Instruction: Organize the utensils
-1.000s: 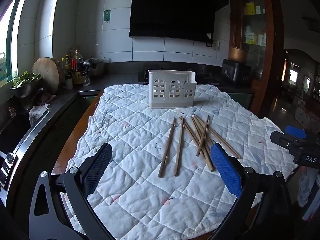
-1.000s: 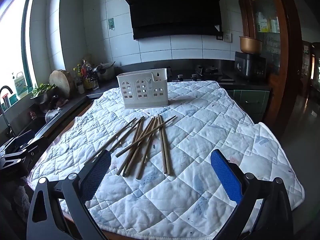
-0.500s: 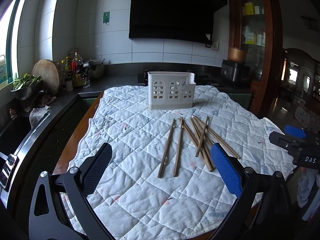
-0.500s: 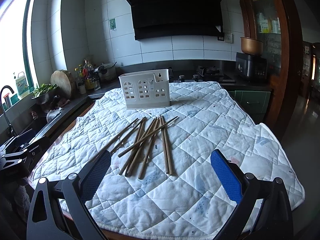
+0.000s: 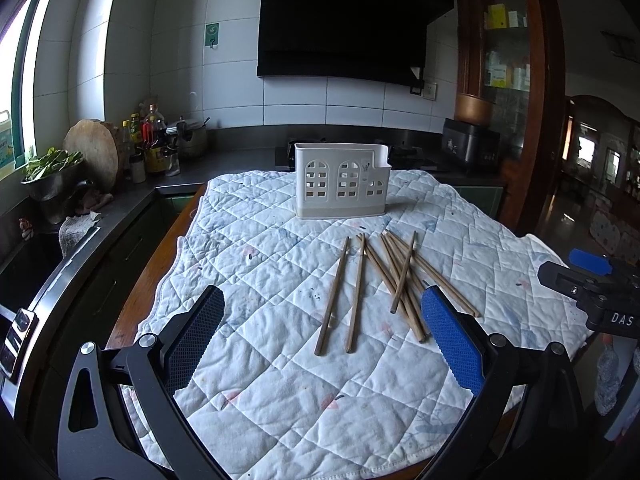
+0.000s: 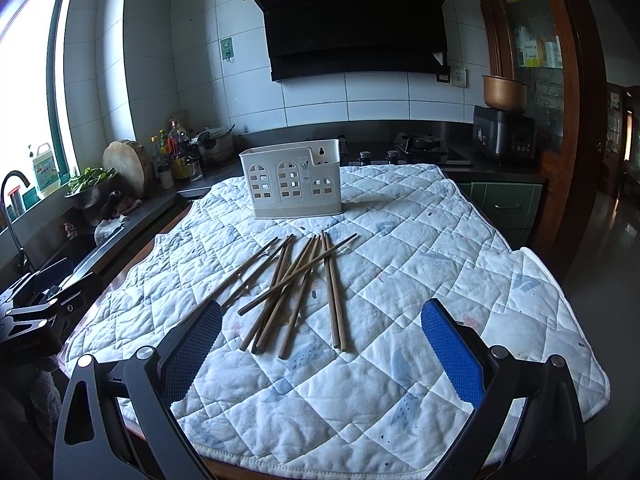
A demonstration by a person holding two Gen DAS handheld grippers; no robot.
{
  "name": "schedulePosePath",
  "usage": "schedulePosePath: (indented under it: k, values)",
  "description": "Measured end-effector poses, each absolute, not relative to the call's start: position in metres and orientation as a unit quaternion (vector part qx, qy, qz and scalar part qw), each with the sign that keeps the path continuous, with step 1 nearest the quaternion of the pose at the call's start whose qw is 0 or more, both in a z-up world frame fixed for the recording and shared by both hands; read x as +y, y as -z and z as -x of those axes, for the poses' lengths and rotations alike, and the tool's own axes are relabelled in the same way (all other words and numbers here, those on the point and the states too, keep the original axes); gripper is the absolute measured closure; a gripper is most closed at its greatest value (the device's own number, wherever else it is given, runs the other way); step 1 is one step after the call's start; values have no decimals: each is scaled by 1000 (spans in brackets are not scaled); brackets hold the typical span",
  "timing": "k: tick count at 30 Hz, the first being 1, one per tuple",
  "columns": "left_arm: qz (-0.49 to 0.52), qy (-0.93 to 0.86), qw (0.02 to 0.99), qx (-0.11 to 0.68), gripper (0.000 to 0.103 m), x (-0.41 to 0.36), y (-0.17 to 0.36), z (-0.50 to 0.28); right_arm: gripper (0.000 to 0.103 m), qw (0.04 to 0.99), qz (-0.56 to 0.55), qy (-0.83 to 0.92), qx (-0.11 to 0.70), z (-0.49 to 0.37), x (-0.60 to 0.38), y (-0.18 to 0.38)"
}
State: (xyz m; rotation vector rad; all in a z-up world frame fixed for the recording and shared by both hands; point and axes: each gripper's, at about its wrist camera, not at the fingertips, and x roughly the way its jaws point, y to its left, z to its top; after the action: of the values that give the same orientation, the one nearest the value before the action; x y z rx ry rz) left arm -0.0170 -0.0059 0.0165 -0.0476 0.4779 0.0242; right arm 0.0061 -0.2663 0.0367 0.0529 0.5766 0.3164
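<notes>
Chopsticks [image 6: 298,286] all lie loose on the cloth [image 6: 420,272] near the empty holder [image 6: 291,189]. Left gripper [image 5: 320,344] and right gripper [image 6: 320,346] gape wide, holding nothing; sorting seems unstarted.

1. The quilt [image 5: 280,264] over the table is soft stitched cloth, matt and puckered.
2. The chopsticks [image 5: 362,280] look like plain brown wood, dull.
3. The utensil holder [image 5: 340,184] is smooth white plastic with a faint sheen.
4. Both grippers' pads [image 6: 452,348] are blue, finely textured rubber-like facing on matt black frames.
5. The wall tiles [image 5: 232,92] are glossy.
</notes>
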Motion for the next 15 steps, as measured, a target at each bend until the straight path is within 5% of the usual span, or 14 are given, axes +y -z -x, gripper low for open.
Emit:
schedulePosePath:
  k: [15]
  values:
    - [22, -9, 970, 243, 5, -9, -12, 13, 6, 945, -25, -158, 284, -7, -264, -35]
